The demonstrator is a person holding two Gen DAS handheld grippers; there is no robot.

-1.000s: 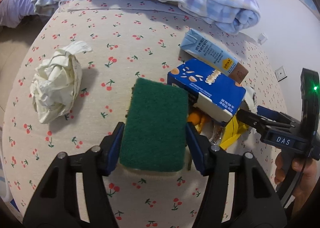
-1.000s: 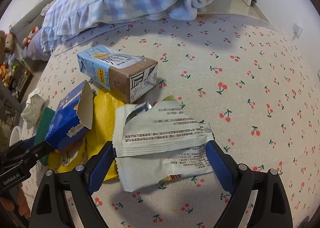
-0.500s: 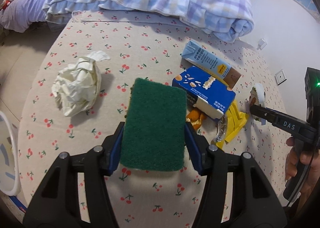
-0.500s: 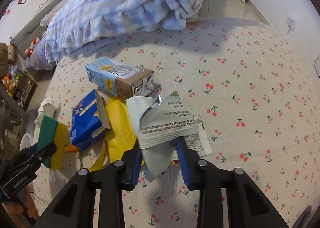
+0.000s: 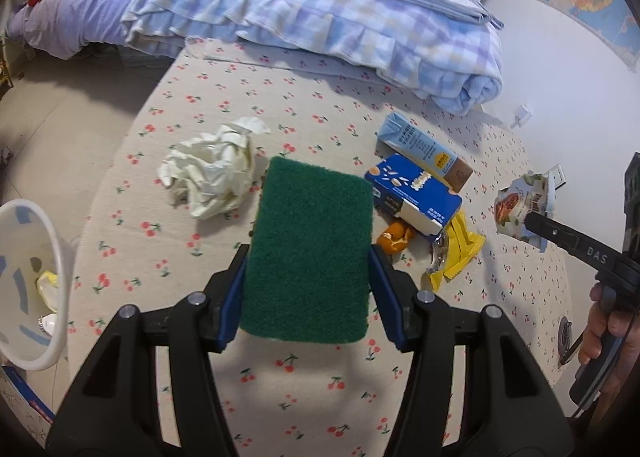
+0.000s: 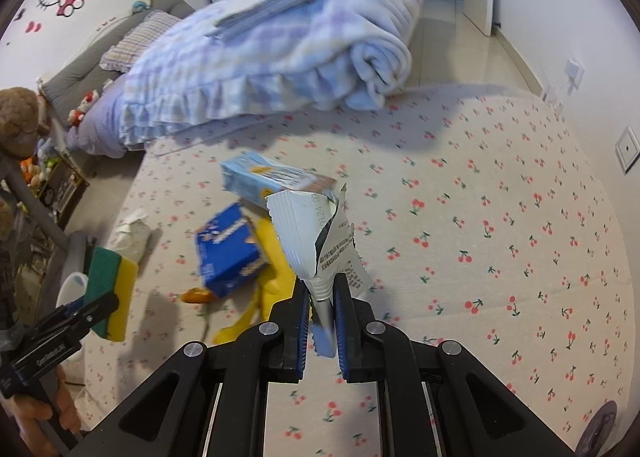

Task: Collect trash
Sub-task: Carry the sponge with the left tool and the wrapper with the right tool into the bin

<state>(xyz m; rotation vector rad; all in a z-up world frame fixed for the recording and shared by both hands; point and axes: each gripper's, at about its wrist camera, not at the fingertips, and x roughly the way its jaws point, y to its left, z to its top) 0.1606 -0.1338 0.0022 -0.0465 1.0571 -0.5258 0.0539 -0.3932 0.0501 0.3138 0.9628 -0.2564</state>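
My left gripper [image 5: 306, 269] is shut on a green and yellow sponge [image 5: 310, 253] and holds it above the cherry-print mattress [image 5: 320, 389]; the sponge also shows in the right wrist view [image 6: 110, 293]. My right gripper [image 6: 322, 297] is shut on a torn white snack wrapper [image 6: 316, 241], lifted off the mattress; the wrapper also shows in the left wrist view [image 5: 520, 209]. On the mattress lie a crumpled paper wad [image 5: 212, 173], a blue box [image 5: 414, 197], a light blue carton [image 5: 424, 153], a yellow wrapper [image 5: 456, 253] and an orange peel [image 5: 394, 239].
A white trash bin [image 5: 60, 257] with some trash inside stands at the left, beside the mattress edge. A folded checked blanket [image 5: 320, 13] lies at the far end. A wall [image 5: 580, 77] with sockets runs along the right side.
Both grippers have risen and drawn back from the mattress. The right gripper closed on the wrapper and lifted it. The sponge stays in the left gripper. The trash bin has come into view.
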